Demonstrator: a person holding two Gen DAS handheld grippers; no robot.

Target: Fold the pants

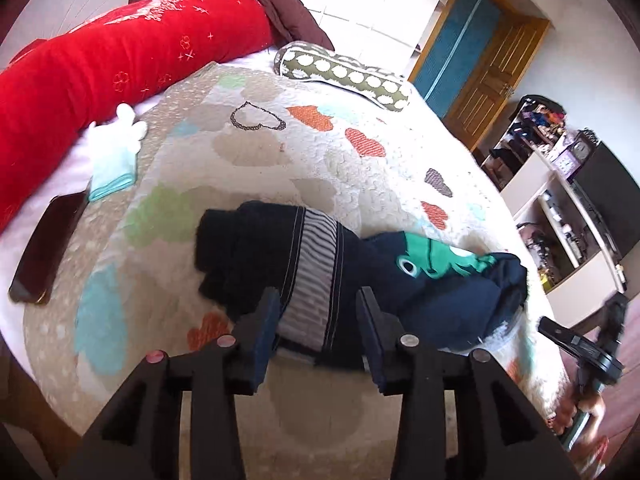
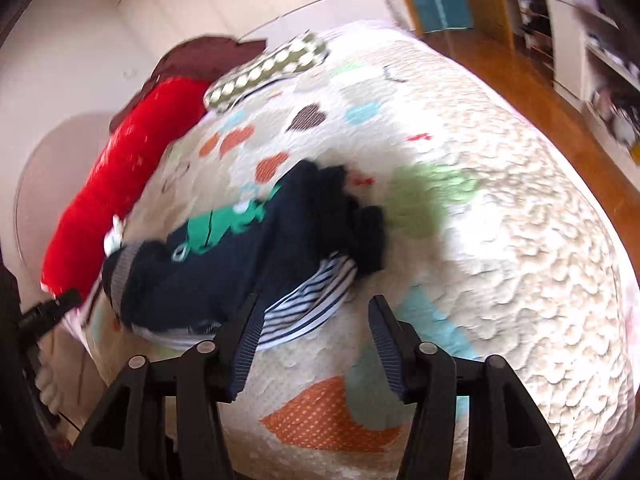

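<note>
From the left wrist, the left gripper (image 1: 318,308) hung spread over the striped band of the pants (image 1: 304,264), which lay bunched on the quilt (image 1: 256,152). Nothing was held, so the fold looked unstarted.

From the right wrist, blurred, the right gripper (image 2: 316,320) was spread and empty beside the pants (image 2: 256,248). Next, each should probably pinch an edge and spread the pants flat.

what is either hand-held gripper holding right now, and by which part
Nothing is held. The left hand-held gripper is open over the striped waistband of the navy pants; the right hand-held gripper is open above the quilt.
</note>
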